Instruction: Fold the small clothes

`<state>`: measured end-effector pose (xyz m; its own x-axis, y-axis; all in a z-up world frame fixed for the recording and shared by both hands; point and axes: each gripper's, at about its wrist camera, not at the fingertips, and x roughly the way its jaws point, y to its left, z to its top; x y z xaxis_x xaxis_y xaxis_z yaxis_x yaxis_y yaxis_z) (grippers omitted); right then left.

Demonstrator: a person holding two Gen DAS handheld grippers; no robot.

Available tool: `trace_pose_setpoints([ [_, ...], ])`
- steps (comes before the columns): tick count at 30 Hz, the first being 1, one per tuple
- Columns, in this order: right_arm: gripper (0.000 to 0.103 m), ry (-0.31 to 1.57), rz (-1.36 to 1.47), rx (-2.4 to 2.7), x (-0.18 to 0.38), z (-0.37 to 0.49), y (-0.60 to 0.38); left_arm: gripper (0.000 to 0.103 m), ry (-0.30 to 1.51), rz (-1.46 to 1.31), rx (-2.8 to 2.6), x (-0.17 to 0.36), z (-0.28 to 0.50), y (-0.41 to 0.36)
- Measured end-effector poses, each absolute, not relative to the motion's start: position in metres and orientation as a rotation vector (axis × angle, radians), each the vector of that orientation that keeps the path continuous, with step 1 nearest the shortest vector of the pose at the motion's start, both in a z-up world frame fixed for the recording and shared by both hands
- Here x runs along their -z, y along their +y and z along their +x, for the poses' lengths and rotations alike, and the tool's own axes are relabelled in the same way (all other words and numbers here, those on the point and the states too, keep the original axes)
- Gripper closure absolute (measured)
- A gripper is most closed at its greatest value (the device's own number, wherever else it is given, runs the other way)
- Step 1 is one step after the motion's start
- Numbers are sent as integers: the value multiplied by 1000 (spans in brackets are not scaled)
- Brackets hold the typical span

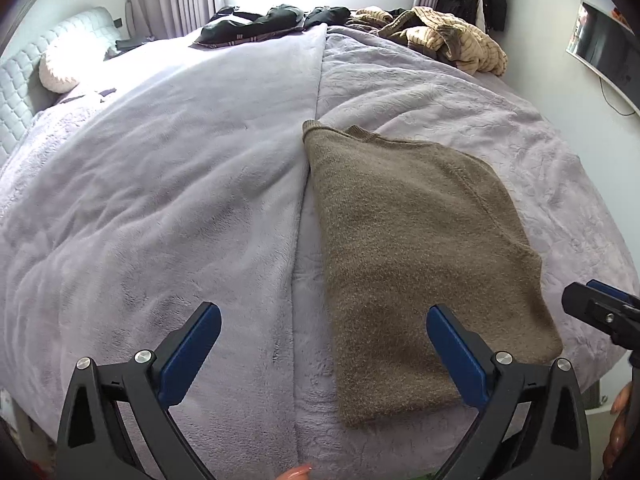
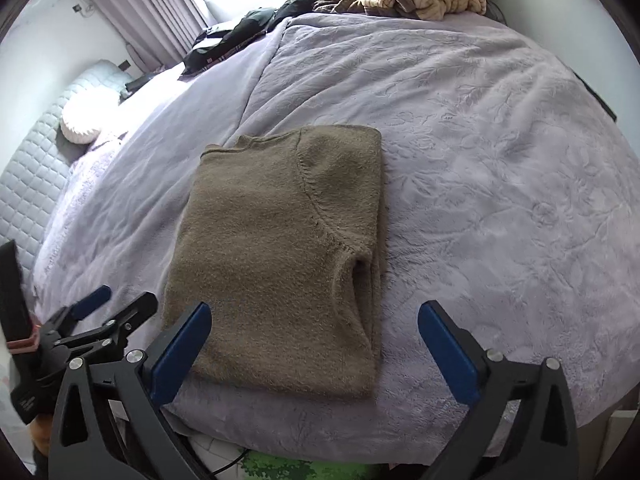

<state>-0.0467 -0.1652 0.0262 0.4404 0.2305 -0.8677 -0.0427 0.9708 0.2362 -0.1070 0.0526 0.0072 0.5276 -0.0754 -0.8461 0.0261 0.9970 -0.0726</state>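
A brown knit sweater (image 1: 416,248) lies folded into a long rectangle on the lavender bedspread (image 1: 160,184), its near hem by the bed's front edge. It also shows in the right wrist view (image 2: 280,256), with a sleeve tucked along its right side. My left gripper (image 1: 324,344) is open and empty, hovering above the sweater's near left part. My right gripper (image 2: 316,344) is open and empty above the sweater's near hem. The right gripper's tip (image 1: 600,308) shows at the far right of the left wrist view; the left gripper (image 2: 116,308) shows at the lower left of the right wrist view.
A heap of tan striped clothes (image 1: 444,36) and dark garments (image 1: 264,20) lie at the bed's far edge by the window. A white round cushion (image 1: 60,68) and a quilted headboard (image 1: 20,80) are at the left. A wall screen (image 1: 604,52) hangs on the right.
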Motion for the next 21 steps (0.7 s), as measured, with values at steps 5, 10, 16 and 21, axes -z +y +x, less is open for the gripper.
trace_pose_setpoints([
  [5, 0, 1109, 168, -141, -26, -45, -162, 0, 1026, -68, 57, -7, -106, 54],
  [10, 0, 1124, 179, -135, -22, -46, -163, 0, 1031, -69, 37, -6, -104, 56],
  [16, 0, 1127, 182, -125, -21, -45, -164, 0, 1030, -66, 34, -6, -105, 56],
  [21, 0, 1129, 177, -129, -20, -44, -164, 0, 1029, -67, 29, -6, -103, 57],
])
